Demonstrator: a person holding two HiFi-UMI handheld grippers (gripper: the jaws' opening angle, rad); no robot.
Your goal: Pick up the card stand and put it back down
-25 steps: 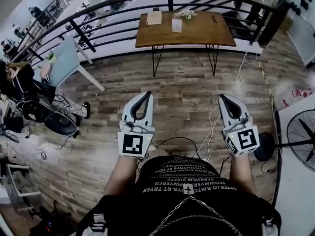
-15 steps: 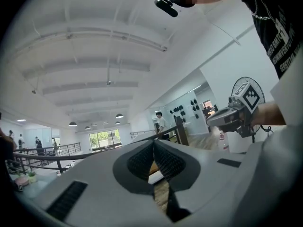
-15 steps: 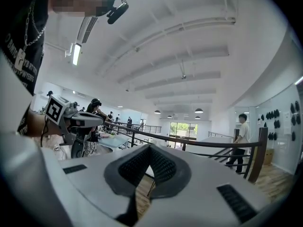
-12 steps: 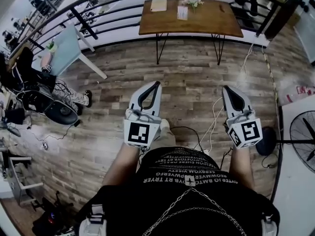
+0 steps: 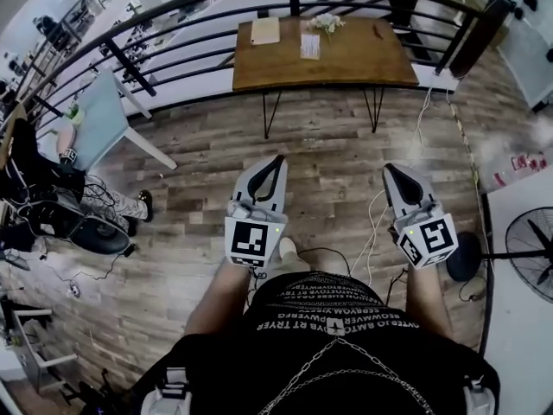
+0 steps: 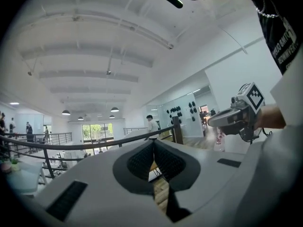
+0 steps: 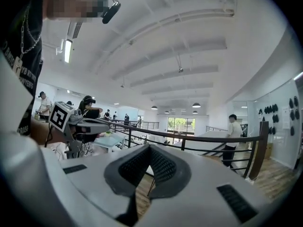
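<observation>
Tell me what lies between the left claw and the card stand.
Head view: only bare plank floor ahead of the left claw, then the table and its near edge; the card stand sits further back.

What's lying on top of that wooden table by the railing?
A pale sheet, a white card stand, a small bunch of flowers and a thin dark item. Nothing covers the table; the print on the card is too small to read.
</observation>
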